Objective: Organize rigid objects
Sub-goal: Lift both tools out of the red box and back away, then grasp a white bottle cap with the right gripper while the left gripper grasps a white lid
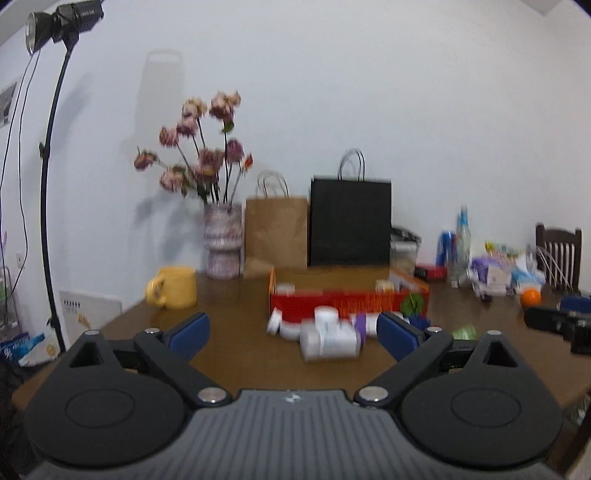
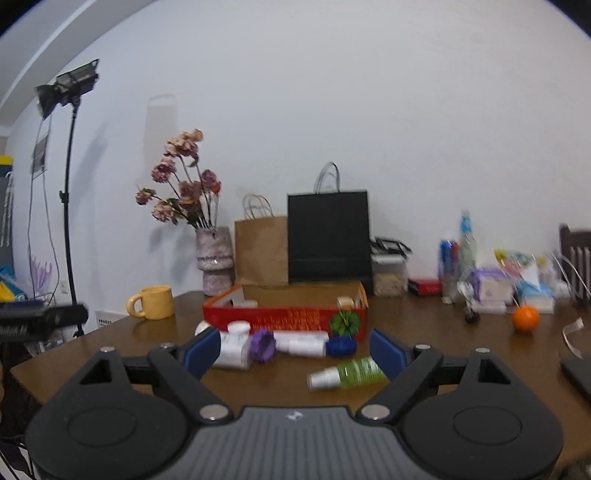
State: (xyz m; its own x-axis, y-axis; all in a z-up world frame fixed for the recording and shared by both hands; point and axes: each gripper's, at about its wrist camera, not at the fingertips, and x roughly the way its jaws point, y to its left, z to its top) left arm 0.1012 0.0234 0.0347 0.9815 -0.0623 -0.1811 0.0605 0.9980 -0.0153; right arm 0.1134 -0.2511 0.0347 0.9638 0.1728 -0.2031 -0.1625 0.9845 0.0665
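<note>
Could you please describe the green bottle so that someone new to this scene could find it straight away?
Start at the red box in the middle of the brown table. A cluster of white bottles lies before it; nearer than these, alone, lies the green bottle on its side. It is the only one with a translucent green body and a white cap.

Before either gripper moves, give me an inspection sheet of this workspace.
Surface: brown wooden table, glossy.
Job's things: red box, open-topped, a few containers inside; white bottles lying in front of it; green bottle on its side, nearest.
Clutter: yellow mug, vase of flowers, brown bag, black bag, orange, packets far right.
Grippers: left gripper and right gripper both open, fingers holding nothing.
Cables: black cable hanging from the studio light.
Surroundings: white wall, wooden chair.
</note>
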